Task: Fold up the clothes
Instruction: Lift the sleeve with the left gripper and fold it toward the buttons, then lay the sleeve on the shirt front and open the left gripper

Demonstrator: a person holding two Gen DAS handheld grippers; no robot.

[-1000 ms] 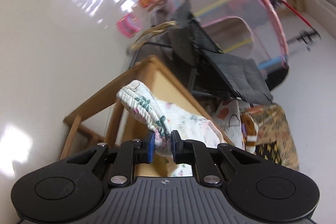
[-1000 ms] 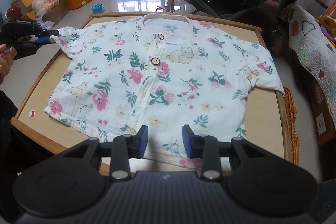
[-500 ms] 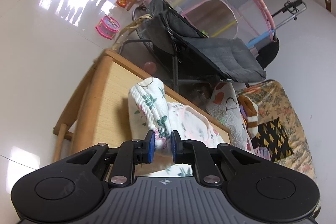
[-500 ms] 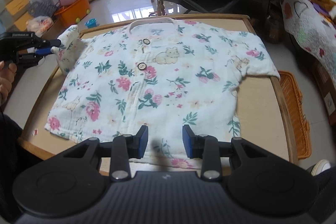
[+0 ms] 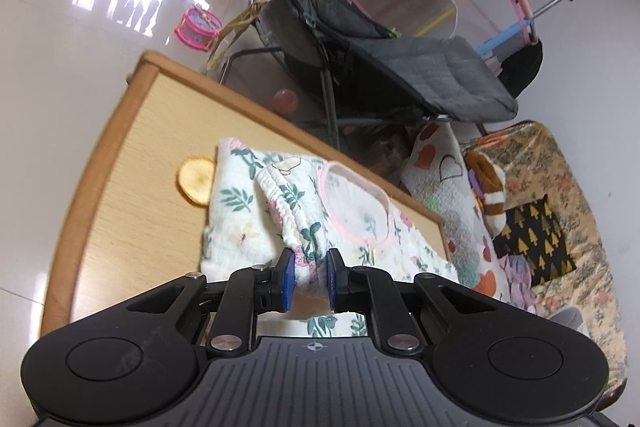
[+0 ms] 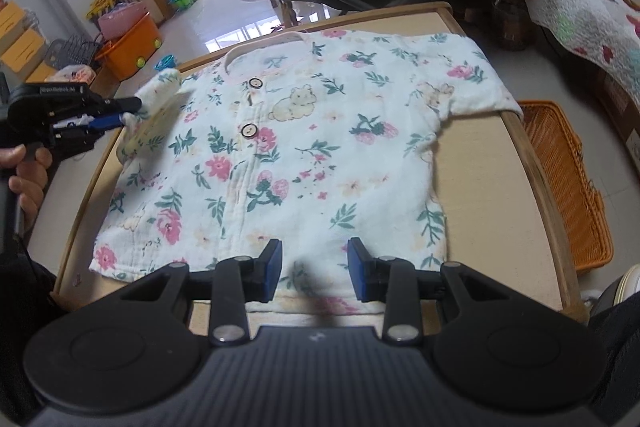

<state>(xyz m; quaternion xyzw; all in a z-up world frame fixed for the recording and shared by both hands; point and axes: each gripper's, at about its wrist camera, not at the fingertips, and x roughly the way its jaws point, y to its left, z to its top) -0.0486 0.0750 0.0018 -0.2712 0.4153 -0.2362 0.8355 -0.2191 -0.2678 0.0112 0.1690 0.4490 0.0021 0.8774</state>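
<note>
A white floral baby shirt (image 6: 304,155) with two buttons and a bear print lies front-up on the wooden table (image 6: 480,195). My left gripper (image 5: 311,281) is shut on the cuff of the shirt's left sleeve (image 5: 288,211) and holds it lifted and bent over toward the pink-edged collar (image 5: 356,203). In the right wrist view that same left gripper (image 6: 120,115) pinches the raised sleeve (image 6: 158,103) at the table's left edge. My right gripper (image 6: 315,275) hovers open above the shirt's bottom hem with nothing between its fingers.
A grey stroller (image 5: 392,63) stands behind the table. An orange wicker basket (image 6: 568,183) sits on the floor to the right. A quilted blanket (image 6: 580,7) and floral sofa (image 5: 560,211) lie beyond. A round tan patch (image 5: 196,181) marks the tabletop. Toys and bins dot the floor.
My left gripper has carried the sleeve up and inward over the shirt's shoulder, toward the collar. The right gripper shifted slightly and rolled, staying open over the hem.
</note>
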